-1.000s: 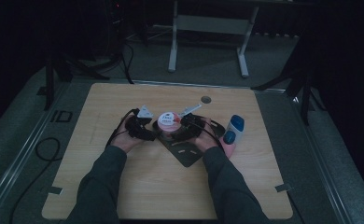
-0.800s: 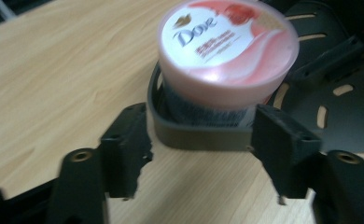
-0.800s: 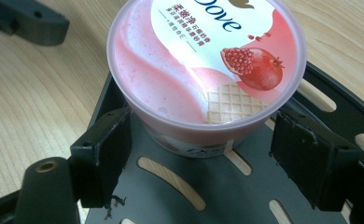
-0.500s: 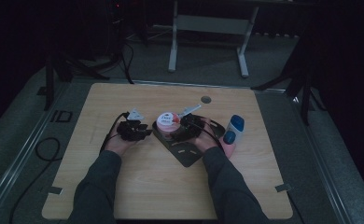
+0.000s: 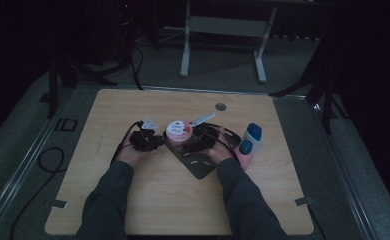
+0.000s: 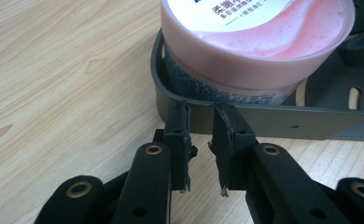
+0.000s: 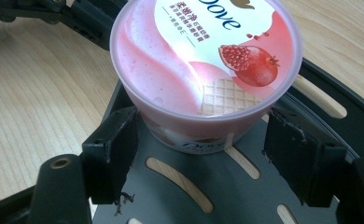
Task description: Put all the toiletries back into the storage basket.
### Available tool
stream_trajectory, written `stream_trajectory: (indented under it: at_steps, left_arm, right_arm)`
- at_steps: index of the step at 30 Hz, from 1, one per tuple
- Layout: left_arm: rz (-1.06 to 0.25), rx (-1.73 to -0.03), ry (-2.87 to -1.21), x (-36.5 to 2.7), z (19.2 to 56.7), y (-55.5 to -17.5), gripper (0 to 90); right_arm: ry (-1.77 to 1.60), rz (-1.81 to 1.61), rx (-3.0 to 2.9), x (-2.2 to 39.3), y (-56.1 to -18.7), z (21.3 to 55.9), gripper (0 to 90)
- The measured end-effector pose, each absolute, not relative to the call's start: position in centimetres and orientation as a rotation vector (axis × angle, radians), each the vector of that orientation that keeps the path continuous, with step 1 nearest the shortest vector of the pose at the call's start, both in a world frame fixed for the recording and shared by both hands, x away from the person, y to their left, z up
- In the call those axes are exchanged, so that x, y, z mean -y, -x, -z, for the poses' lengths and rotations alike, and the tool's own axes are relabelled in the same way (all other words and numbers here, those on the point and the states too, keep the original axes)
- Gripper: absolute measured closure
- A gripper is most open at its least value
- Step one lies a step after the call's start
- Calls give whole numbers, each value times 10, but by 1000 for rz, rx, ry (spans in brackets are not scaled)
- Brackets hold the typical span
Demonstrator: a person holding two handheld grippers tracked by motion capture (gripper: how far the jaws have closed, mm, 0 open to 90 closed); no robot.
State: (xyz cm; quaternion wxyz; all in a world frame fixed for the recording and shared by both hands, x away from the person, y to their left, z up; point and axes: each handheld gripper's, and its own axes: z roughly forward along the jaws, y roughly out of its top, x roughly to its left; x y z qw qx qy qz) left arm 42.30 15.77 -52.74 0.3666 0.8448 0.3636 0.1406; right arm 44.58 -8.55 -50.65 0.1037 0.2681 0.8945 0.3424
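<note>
Pink-lidded jar (image 5: 177, 131) is seen standing upright on a dark grey slotted tray (image 5: 201, 165), which lies flat near the middle of the wooden table (image 5: 173, 200). In the right gripper view the jar (image 7: 203, 70) is shown with a pomegranate printed on its lid, set on the tray's (image 7: 194, 196) slotted floor, and the right gripper (image 7: 208, 154) is held with its jaws spread wide to either side of the jar's lower wall; the pads are seen just beside the jar, and whether they press on it cannot be told. Over the last moment those jaws have been narrowed slightly, with the jar between them. In the left gripper view the left gripper (image 6: 201, 140) is brought against the tray's raised grey rim (image 6: 264, 122), just below the jar (image 6: 255, 51); its jaws have just been drawn close together, a narrow gap is left between the pads, and the tips are seen at the rim's outer face, though a pinch on it cannot be confirmed. From the high view the left gripper (image 5: 145, 140) is placed at the jar's left and the right gripper (image 5: 203, 136) at its right, both borne by sleeved forearms entering from the bottom edge. A blue and white bottle (image 5: 249, 138) is laid on the table just right of the tray, near the right hand.
</note>
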Motion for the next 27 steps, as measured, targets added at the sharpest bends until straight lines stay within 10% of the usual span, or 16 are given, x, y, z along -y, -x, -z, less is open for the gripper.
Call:
stream_trajectory:
  at_steps: [27]
  left_arm:
    - [-373, -964, -2080, -158, 540, -371, 620]
  right_arm:
    - [-805, -895, -2546, 75, -392, 487, 191]
